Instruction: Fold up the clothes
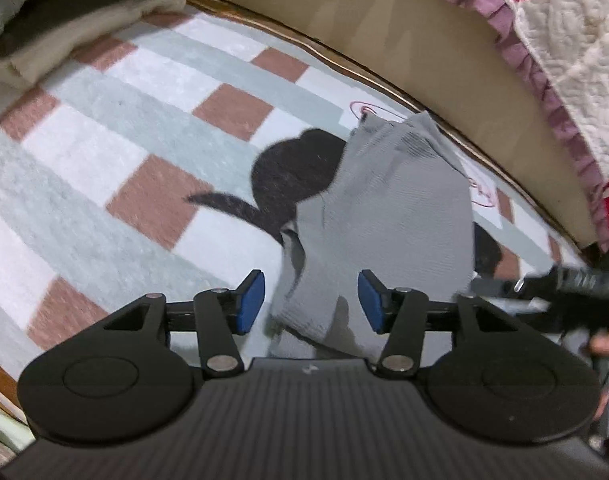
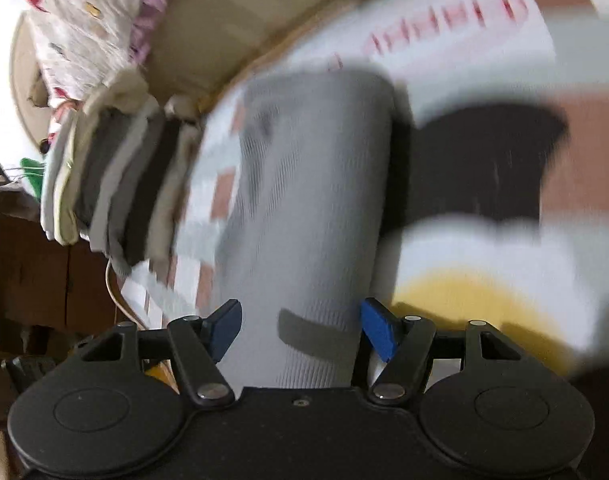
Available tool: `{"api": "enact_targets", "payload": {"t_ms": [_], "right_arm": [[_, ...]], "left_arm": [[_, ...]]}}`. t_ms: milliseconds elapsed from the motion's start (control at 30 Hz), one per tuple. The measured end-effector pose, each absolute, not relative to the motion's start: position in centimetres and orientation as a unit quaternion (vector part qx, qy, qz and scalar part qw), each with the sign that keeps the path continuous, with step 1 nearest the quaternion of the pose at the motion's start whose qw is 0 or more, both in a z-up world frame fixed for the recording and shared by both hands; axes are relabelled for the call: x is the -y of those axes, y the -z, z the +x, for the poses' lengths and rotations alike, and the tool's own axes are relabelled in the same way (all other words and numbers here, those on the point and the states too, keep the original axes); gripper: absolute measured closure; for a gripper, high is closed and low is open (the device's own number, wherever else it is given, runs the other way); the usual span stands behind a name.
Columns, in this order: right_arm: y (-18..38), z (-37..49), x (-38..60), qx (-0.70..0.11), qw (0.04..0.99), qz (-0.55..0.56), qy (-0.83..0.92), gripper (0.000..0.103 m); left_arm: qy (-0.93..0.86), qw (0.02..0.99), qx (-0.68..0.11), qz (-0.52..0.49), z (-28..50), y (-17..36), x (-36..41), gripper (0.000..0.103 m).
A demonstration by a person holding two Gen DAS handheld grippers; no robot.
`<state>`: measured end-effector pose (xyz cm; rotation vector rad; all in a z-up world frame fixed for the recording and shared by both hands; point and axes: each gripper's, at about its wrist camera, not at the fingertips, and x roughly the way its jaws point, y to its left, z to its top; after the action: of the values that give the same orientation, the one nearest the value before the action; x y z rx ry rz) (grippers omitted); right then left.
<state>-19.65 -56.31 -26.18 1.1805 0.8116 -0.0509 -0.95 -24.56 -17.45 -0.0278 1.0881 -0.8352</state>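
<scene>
Grey garment [image 1: 384,216]: laid on checked mat [image 1: 104,128], centre-right of frame, long axis running away from left gripper [image 1: 310,300]. Both spread wide, nothing held; right gripper [image 2: 300,330] equally near, garment between pads.

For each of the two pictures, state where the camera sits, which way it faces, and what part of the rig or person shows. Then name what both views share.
Left wrist: behind the open left gripper, facing the grey garment on the checked mat; a fingertip shows at the right edge.
Right wrist: behind the open right gripper, facing the same grey garment; strongly blurred.
Shared: garment, mat, folded stack.
</scene>
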Motion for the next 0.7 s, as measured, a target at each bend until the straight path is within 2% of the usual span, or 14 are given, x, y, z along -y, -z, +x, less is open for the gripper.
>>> {"api": "enact_targets", "payload": {"t_ms": [233, 333, 400, 433, 467, 533, 700], "right_arm": [[26.5, -21.2, 51.5, -0.393, 0.748, 0.533, 0.049, 0.03], [26.6, -19.9, 50.8, -0.358, 0.766, 0.532, 0.036, 0.014], [26.4, -19.0, 49.9, -0.348, 0.786, 0.51, 0.028, 0.012], [26.2, -18.5, 49.5, -0.345, 0.796, 0.496, 0.026, 0.019], [26.1, -18.2, 49.2, -0.345, 0.805, 0.483, 0.025, 0.044], [25.7, -17.8, 49.5, -0.335, 0.808, 0.484, 0.012, 0.075], [24.1, -17.9, 51.7, -0.274, 0.791, 0.547, -0.023, 0.078]], "left_arm": [[0.375, 0.745, -0.544, -0.095, -0.4, 19.9, 23.1, 0.05], [0.373, 0.739, -0.549, -0.117, -0.4, 20.4, 22.8, 0.05], [0.377, 0.743, -0.541, -0.118, -0.8, 20.1, 22.9, 0.05], [0.381, 0.742, -0.539, -0.119, -1.0, 20.0, 22.9, 0.05], [0.384, 0.741, -0.537, -0.122, -1.2, 19.8, 22.9, 0.05], [0.389, 0.736, -0.538, -0.135, -1.7, 19.4, 22.6, 0.05], [0.371, 0.654, -0.589, -0.296, -1.9, 20.8, 20.7, 0.045]]}}
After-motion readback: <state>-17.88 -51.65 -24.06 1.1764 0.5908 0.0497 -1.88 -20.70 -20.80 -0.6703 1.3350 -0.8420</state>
